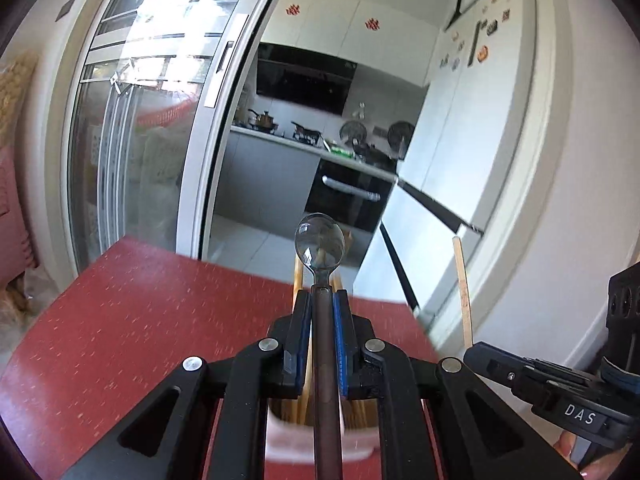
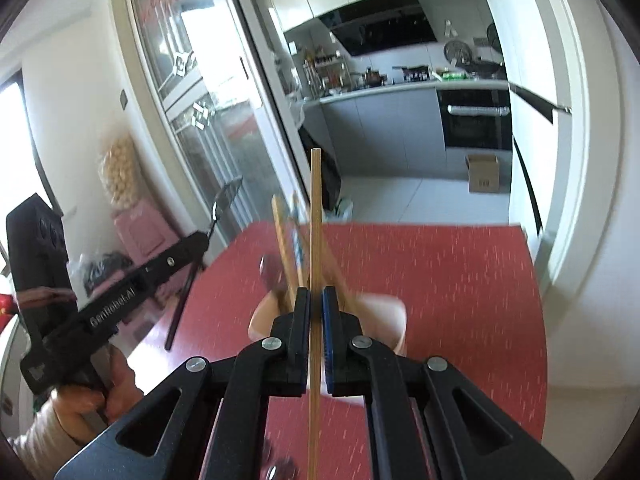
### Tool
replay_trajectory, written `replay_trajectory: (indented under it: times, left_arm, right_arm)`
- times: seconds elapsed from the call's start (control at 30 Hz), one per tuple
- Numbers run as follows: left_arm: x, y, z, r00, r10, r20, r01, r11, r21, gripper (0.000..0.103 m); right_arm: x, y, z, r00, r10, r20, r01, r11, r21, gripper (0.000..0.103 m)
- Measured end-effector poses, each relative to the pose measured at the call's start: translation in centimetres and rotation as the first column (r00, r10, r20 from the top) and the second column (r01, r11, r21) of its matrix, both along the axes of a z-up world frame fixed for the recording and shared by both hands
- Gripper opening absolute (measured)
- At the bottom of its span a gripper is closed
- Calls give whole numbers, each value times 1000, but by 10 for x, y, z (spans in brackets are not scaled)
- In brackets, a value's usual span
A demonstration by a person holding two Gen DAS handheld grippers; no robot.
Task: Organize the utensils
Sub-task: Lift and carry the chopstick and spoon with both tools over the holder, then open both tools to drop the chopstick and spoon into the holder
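My left gripper (image 1: 322, 300) is shut on a metal spoon (image 1: 320, 240) with a dark handle, bowl pointing up and forward, held above a pale utensil cup (image 1: 280, 436) with wooden chopsticks in it. My right gripper (image 2: 316, 296) is shut on a single wooden chopstick (image 2: 315, 208), held upright over the same cup (image 2: 396, 316), which holds several chopsticks (image 2: 282, 236) and a spoon (image 2: 268, 270). In the right wrist view the left gripper (image 2: 204, 242) shows at the left with its spoon (image 2: 224, 200). In the left wrist view the right gripper (image 1: 476, 354) and its chopstick (image 1: 462, 288) show at the right.
The cup stands on a red speckled table (image 2: 460, 280), whose far edge (image 1: 200, 258) drops to a tiled kitchen floor. A sliding glass door (image 1: 132, 120) is at the left, a white fridge (image 1: 472, 120) at the right. A cardboard box (image 2: 483, 174) sits on the floor.
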State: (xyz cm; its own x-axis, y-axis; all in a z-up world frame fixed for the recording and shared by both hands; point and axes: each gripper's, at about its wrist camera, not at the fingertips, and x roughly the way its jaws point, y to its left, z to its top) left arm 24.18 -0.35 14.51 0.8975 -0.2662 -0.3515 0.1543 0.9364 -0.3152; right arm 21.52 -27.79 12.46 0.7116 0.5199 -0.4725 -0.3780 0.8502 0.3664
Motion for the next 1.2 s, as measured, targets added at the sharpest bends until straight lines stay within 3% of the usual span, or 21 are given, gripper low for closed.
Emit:
replay_trajectory:
  times: [0.2,0.37,0.53,0.77,0.97,1.2]
  left_arm:
    - [36,-6,-15,998,51,47,-49,998,-32,41]
    - [47,-10,-26,991,92,100,-91,996,-18,41]
    - [45,-14,-42,981,145,129,-146,989,5,41]
    - [28,-33,-58,967,173,190,-193,977,94,41]
    - [15,-44,-71,965,160,207,-194,969,154,41]
    - [6,-47,-77,966,144,217,-187,963,195,41]
  right_arm:
    - [50,-1,5,997,-41,61,38,998,52,6]
    - [74,2,0,989,-72,127,65,996,56,6]
    - [83,19,-13,973,-83,217,86,996,-2,6]
    - [77,43,-40,948,-57,313,91,991,-96,6]
    - [63,50,-62,941,-18,337,71,987,-145,6]
    - [59,48,-77,956,14,293,37,985,-169,6]
